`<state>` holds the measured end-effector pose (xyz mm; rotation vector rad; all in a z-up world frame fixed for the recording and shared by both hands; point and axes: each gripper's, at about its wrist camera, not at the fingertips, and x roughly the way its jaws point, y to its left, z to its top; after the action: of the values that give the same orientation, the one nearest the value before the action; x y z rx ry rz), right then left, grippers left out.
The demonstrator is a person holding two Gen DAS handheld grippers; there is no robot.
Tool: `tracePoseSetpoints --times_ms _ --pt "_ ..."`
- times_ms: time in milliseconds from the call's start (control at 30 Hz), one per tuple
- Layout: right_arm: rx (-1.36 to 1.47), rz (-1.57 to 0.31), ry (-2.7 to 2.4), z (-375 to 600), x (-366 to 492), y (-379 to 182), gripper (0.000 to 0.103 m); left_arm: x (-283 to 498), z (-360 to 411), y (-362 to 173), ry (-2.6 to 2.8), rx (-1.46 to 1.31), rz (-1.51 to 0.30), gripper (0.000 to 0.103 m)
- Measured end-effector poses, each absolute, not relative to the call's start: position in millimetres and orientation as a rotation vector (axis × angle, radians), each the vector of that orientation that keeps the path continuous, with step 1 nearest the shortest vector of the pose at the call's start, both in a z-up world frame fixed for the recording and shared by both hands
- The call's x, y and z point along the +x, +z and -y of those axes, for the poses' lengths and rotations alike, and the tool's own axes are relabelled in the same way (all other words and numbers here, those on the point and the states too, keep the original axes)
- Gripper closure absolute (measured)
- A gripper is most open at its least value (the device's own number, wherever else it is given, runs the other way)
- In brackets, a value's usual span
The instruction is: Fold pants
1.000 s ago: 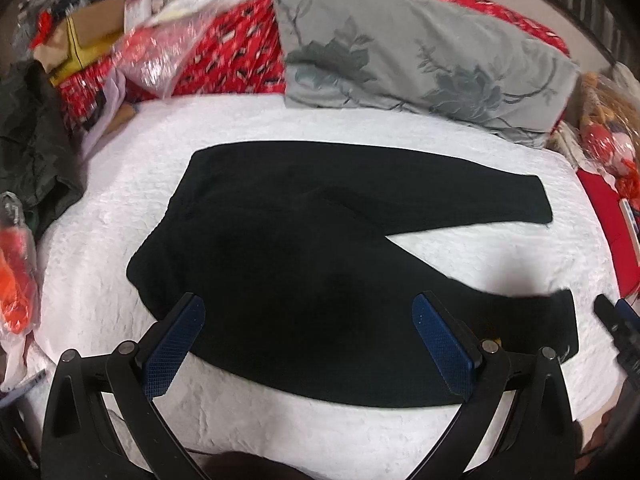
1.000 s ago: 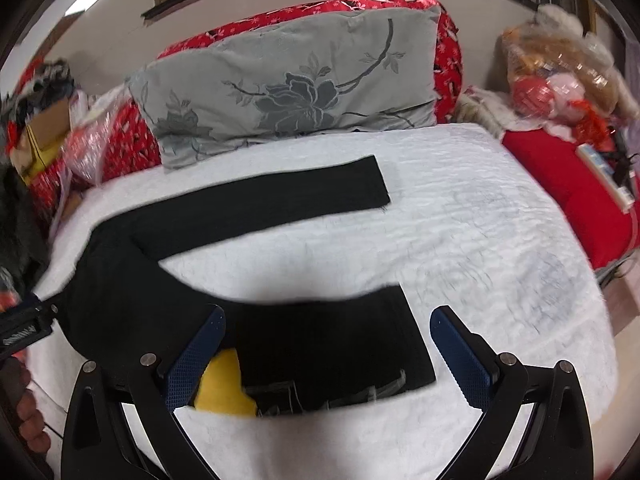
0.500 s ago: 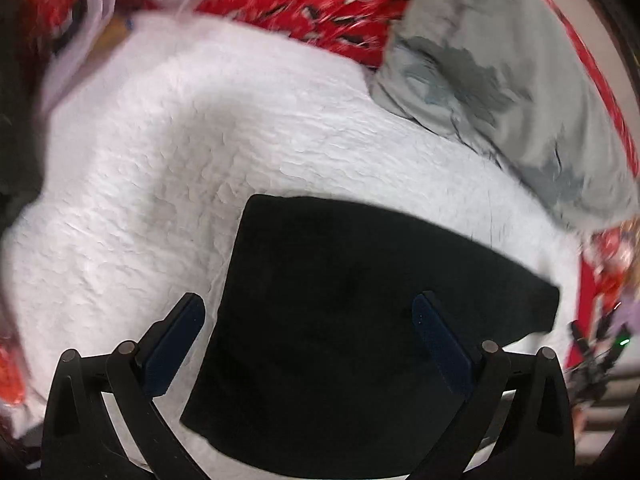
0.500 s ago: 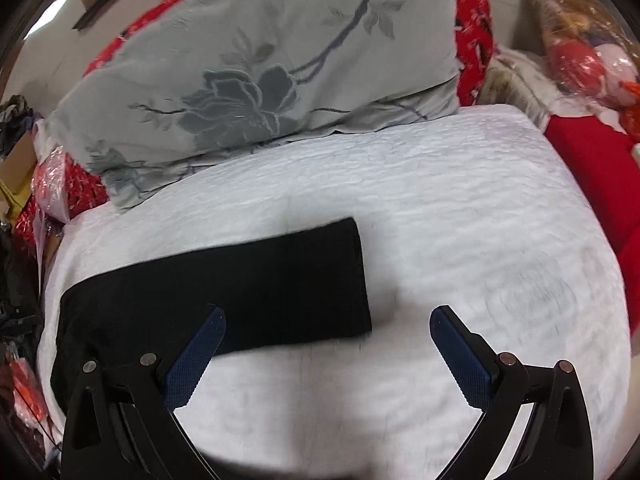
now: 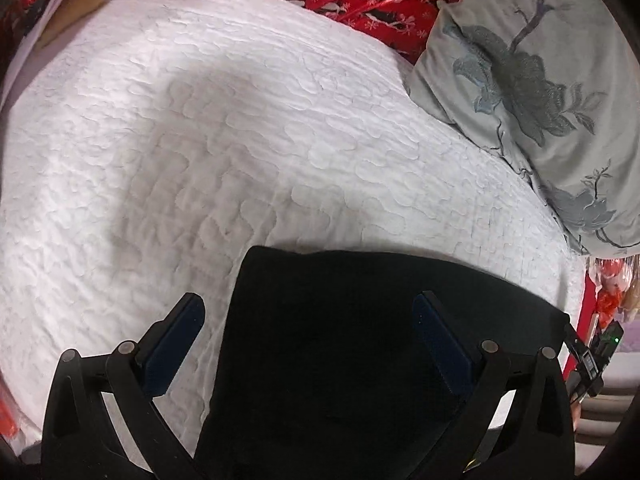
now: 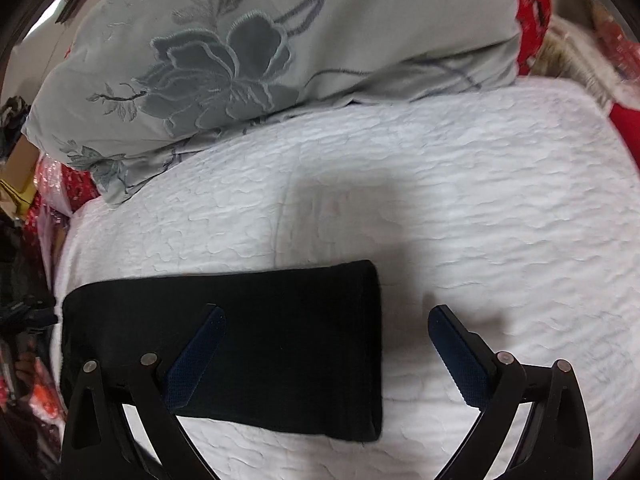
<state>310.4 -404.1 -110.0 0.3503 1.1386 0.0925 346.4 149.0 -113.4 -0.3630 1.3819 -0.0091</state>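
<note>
Bedspread: white, quilted, filled most of both frames.
Pillow: grey, floral, upper part of right view.
Pants: black, folded flat, lower centre of the bedspread.
Left gripper: released, fingers spread over the pants.
Right gripper: released, straddling the pants' right edge.

The black left gripper holds its blue-padded jaws spread wide, gripping nothing. The black right gripper likewise has its jaws wide apart, both angled downward.
</note>
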Motion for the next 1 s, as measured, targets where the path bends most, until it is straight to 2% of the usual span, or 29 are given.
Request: tracePoseSetpoints --times_ms 67,100,133,167,200,233,267,333,367,733,1000 --pt "0.354 -1.142 0.11 403.6 313.8 -113.4 0.009 348.8 -145.8 -118.0 -0.007 -0.344 -1.39 0.0" --pt "0.349 -1.13 0.126 402.2 314.0 -112.4 0.015 350.7 -142.8 -119.6 -0.007 -0.327 -1.389 0.002" --pt "0.348 -1.123 0.147 400.4 313.9 -111.3 0.024 351.5 -141.3 -120.6 -0.006 -0.317 -1.39 0.01" --pt "0.342 -1.126 0.158 398.5 314.2 -110.7 0.038 352.3 -140.5 -122.0 -0.008 -0.31 -1.396 0.02" --pt "0.319 -1.134 0.147 396.4 314.5 -110.1 0.055 354.1 -138.4 -123.8 0.003 -0.302 -1.409 0.025" --pt "0.292 -1.146 0.135 394.5 314.5 -109.8 0.065 355.3 -137.7 -125.0 0.005 -0.301 -1.401 0.04" --pt "0.278 -1.152 0.134 393.4 313.9 -109.3 0.087 355.7 -137.2 -124.9 0.02 -0.291 -1.406 0.056" --pt "0.28 -1.148 0.134 393.1 310.5 -106.4 0.088 356.0 -137.7 -123.5 0.041 -0.287 -1.406 0.069" --pt "0.278 -1.139 0.132 392.5 307.4 -104.0 0.089 354.7 -139.5 -121.0 0.043 -0.297 -1.398 0.071" --pt "0.275 -0.979 0.129 385.2 250.8 -50.4 0.089 293.3 -153.6 -49.0 0.053 -0.311 -1.212 0.074" --pt "0.285 -0.893 0.161 380.8 168.8 -24.3 0.089 214.1 -166.7 -24.9 0.08 -0.373 -1.118 0.074"
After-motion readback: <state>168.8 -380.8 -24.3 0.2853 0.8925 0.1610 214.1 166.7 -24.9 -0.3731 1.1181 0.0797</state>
